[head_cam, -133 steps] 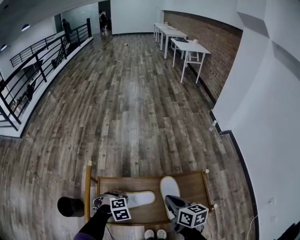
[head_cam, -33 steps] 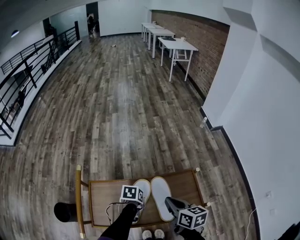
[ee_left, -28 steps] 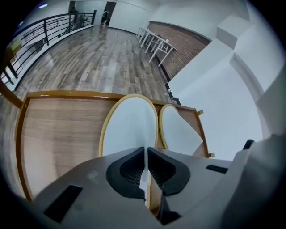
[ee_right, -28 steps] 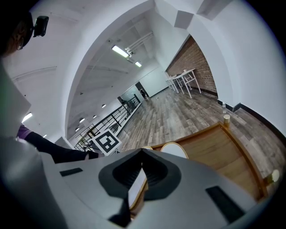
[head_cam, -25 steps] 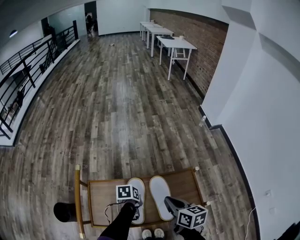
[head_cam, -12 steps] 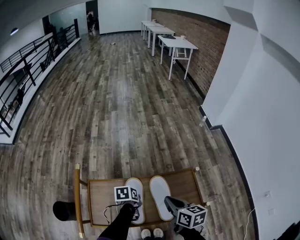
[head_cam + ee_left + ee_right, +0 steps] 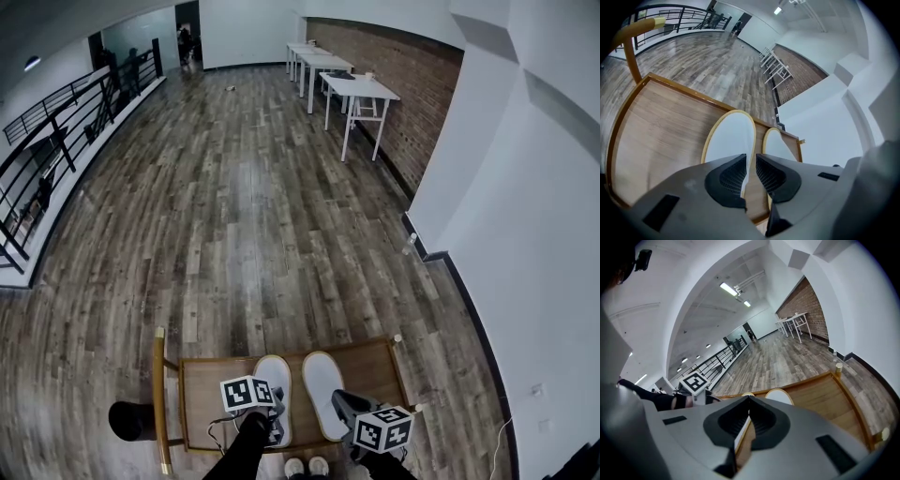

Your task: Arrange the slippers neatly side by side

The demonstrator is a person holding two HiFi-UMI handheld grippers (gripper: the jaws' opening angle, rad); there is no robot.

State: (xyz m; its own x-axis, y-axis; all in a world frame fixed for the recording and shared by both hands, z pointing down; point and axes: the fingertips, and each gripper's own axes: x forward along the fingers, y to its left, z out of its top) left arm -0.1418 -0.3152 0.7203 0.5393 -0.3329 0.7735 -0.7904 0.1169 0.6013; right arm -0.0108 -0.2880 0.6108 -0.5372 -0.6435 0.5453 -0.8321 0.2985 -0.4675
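Observation:
Two white slippers with tan rims lie side by side, toes pointing away, on a low wooden table. The left slipper has its heel edge in the narrow gap of my left gripper. Those jaws have just been opening and the pads stand off the slipper. My right gripper is shut on the heel edge of the right slipper, seen edge-on below the jaws. The right slipper also shows in the left gripper view.
The table has a raised rim and a curved wooden post at its left end. A black round object stands left of it. A white wall runs along the right. Plank floor, white tables and a railing lie beyond.
The left slipper, lying crosswise five seconds ago, now lies parallel to the right one. Over the last second the left gripper's cube has slipped slightly toward the near edge. The right gripper has stayed put.

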